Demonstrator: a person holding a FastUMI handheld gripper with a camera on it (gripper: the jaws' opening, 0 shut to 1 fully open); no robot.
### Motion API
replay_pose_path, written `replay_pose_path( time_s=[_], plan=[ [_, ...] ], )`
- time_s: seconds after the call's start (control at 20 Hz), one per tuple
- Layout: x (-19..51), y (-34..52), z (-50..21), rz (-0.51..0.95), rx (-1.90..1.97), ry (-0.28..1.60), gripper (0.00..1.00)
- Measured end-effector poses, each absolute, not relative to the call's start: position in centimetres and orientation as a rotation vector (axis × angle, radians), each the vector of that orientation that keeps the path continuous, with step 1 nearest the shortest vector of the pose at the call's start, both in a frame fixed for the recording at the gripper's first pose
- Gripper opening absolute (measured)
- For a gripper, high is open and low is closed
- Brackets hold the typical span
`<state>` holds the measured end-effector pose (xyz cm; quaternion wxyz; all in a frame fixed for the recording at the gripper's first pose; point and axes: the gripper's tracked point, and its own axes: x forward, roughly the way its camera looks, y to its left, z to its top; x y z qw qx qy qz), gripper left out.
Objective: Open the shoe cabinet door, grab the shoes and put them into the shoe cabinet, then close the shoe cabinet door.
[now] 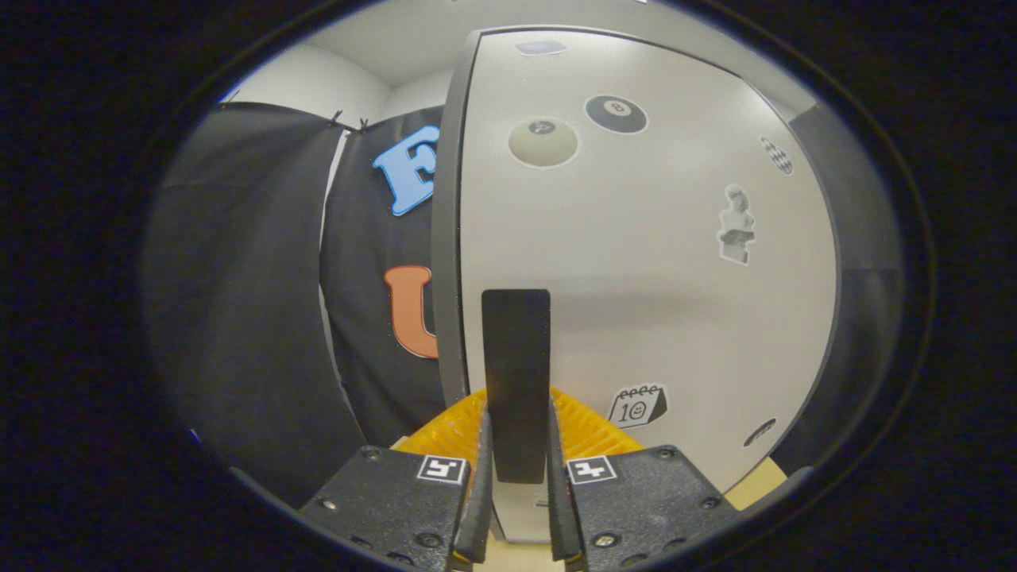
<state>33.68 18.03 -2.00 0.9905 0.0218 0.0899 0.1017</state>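
Black booth cloth [262, 302] leaves room left of the cabinet door [636, 278]. My gripper [516, 469] clamps its black handle [516, 373], hiding my fingertips.

Black cloth booth wall [238, 302], white room wall [318, 79] above it, pale ceiling [413, 40]

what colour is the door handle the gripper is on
Black, a flat vertical handle on the white cabinet door; gripper view, gripper clamping it.

black screwed tongs [516, 477], yellow ribbed pads [592, 425] (square tags atop).
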Motion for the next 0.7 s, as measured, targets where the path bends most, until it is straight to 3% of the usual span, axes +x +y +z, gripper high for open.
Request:
replay_pose_path(
  time_s=[0.5, 0.7],
  plan=[
    [27.8, 16.5, -1.4, 0.27, 0.0, 0.162, 0.27],
    [24.8, 15.3, -1.0, 0.359, 0.017, 0.179, 0.26]
  ],
)
